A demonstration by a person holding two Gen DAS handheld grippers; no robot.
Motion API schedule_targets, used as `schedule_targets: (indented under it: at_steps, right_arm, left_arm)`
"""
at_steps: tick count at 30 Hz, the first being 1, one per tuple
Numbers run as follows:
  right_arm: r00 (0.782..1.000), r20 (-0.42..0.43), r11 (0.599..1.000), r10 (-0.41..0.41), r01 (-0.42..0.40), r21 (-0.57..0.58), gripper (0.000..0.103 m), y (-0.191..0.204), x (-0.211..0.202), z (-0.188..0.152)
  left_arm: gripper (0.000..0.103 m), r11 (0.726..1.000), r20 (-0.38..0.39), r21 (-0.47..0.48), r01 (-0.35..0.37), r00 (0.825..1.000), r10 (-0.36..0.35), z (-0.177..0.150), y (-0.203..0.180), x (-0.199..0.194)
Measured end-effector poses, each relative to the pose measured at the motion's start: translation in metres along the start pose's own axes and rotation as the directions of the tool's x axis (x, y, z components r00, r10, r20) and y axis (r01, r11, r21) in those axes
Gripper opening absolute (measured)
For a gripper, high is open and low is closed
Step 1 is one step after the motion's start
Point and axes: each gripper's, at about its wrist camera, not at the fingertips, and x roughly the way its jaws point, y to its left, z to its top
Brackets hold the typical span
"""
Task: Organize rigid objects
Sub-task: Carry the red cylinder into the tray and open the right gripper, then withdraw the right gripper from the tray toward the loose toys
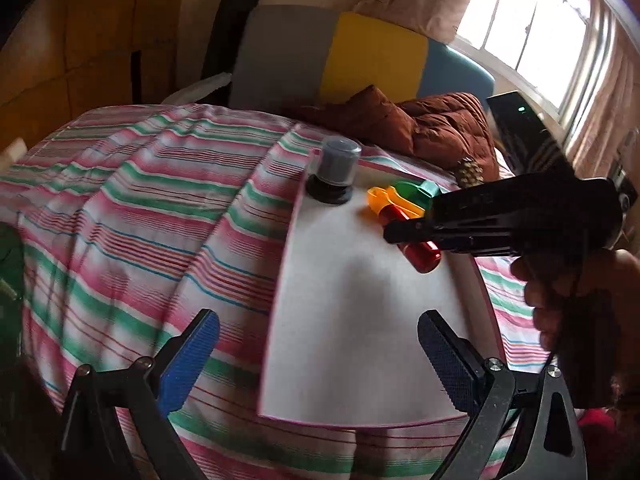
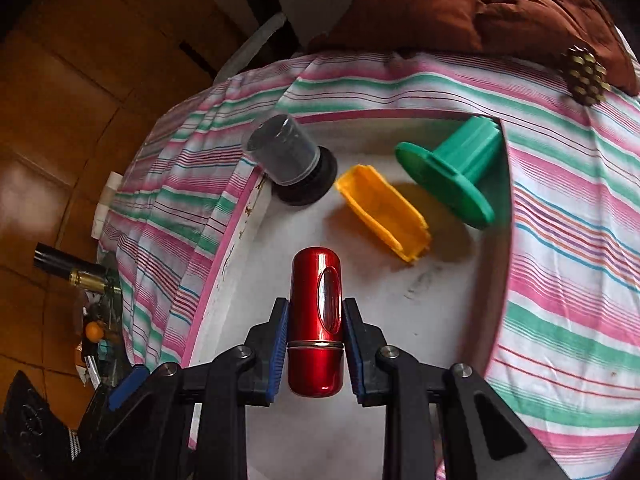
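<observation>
A white board (image 1: pixel 340 320) with a pink edge lies on the striped bedsheet (image 1: pixel 140 200). My right gripper (image 2: pixel 316 304) is shut on a shiny red capsule (image 2: pixel 316 276), its blue pads pressing both sides, low over the board. In the left wrist view the right gripper (image 1: pixel 400 232) reaches in from the right with the red capsule (image 1: pixel 426 258). Beyond it lie an orange open-sided piece (image 2: pixel 384 216), a green flanged piece (image 2: pixel 452 176) and a clear-capped jar on a black base (image 2: pixel 288 160). My left gripper (image 1: pixel 320 356) is open over the board's near edge, holding nothing.
A brown quilted jacket (image 2: pixel 500 12) and a small golden spiky object (image 2: pixel 586 76) lie at the bed's far side. A grey, yellow and blue headboard (image 1: pixel 340 60) stands behind. Left of the bed are a wooden floor (image 2: pixel 60 120) and small clutter (image 2: pixel 92 292).
</observation>
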Motion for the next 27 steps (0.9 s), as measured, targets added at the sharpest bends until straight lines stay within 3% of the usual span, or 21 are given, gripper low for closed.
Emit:
schedule_targets:
  at_steps: [7, 12, 15, 27]
  right_arm:
    - [0.999, 0.024, 0.999, -0.027, 0.027, -0.019, 0.026, 0.024, 0.028, 0.022]
    - [0.998, 0.045, 0.998, 0.048, -0.049, 0.031, 0.028, 0.031, 0.036, 0.031]
    - [0.995, 0.068, 0.998, 0.066, -0.066, 0.004, 0.028, 0.04, 0.028, 0.028]
    - [0.99, 0.129, 0.993, -0.055, 0.067, -0.094, 0.029, 0.027, -0.03, -0.013]
  left_arm:
    - [0.1, 0.993, 0.05, -0.113, -0.02, 0.998, 0.026, 0.006, 0.028, -0.01]
    - [0.101, 0.991, 0.05, -0.129, -0.031, 0.998, 0.038, 0.006, 0.035, -0.01]
    - [0.101, 0.991, 0.054, -0.134, -0.026, 0.998, 0.034, 0.006, 0.036, -0.01]
    - [0.101, 0.996, 0.007, -0.07, 0.046, 0.999, -0.045, 0.0, 0.015, -0.002]
